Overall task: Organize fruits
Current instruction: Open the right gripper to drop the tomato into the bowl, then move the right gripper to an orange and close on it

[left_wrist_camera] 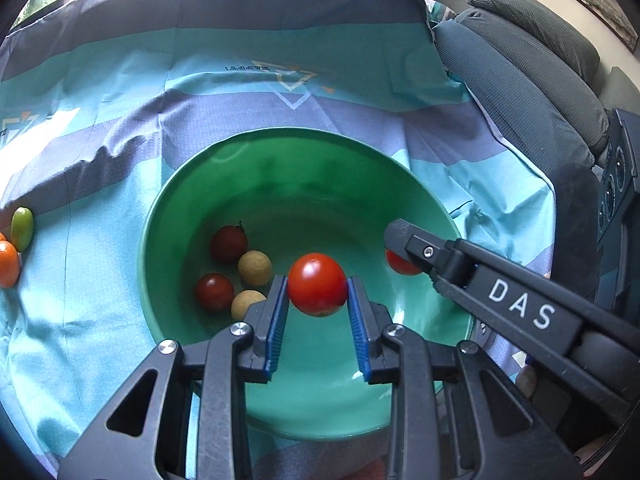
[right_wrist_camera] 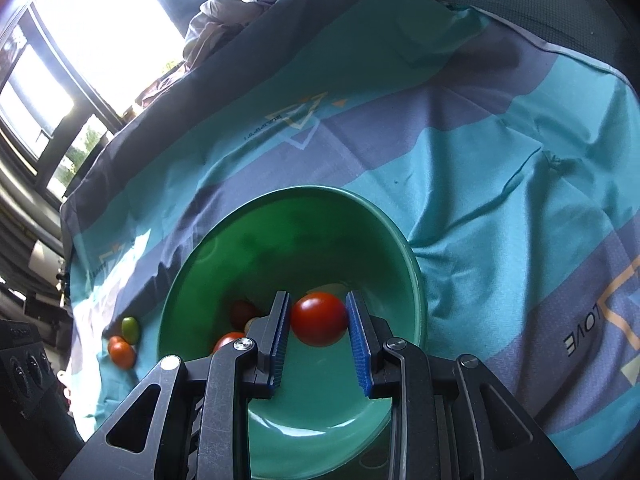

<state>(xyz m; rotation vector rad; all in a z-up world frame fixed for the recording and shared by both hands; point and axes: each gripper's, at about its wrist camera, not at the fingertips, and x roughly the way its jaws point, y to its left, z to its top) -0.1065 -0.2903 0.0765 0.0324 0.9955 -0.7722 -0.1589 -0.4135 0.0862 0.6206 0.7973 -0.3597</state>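
A green bowl (left_wrist_camera: 280, 168) sits on the striped cloth; it also shows in the right wrist view (right_wrist_camera: 248, 240). My left gripper (left_wrist_camera: 318, 286) is shut on a red tomato (left_wrist_camera: 317, 282) and holds it over the bowl. My right gripper (right_wrist_camera: 318, 316) is shut on another red tomato (right_wrist_camera: 319, 319), also over the bowl; its fingers (left_wrist_camera: 404, 240) show in the left wrist view with that tomato (left_wrist_camera: 400, 265). In the bowl lie two dark red tomatoes (left_wrist_camera: 228, 243) (left_wrist_camera: 214, 291) and two tan round fruits (left_wrist_camera: 255, 267) (left_wrist_camera: 246, 303).
A green fruit (left_wrist_camera: 22, 228) and an orange fruit (left_wrist_camera: 7, 264) lie on the cloth left of the bowl; they also show in the right wrist view (right_wrist_camera: 130, 330) (right_wrist_camera: 122, 353). A grey sofa cushion (left_wrist_camera: 520, 80) borders the cloth on the right.
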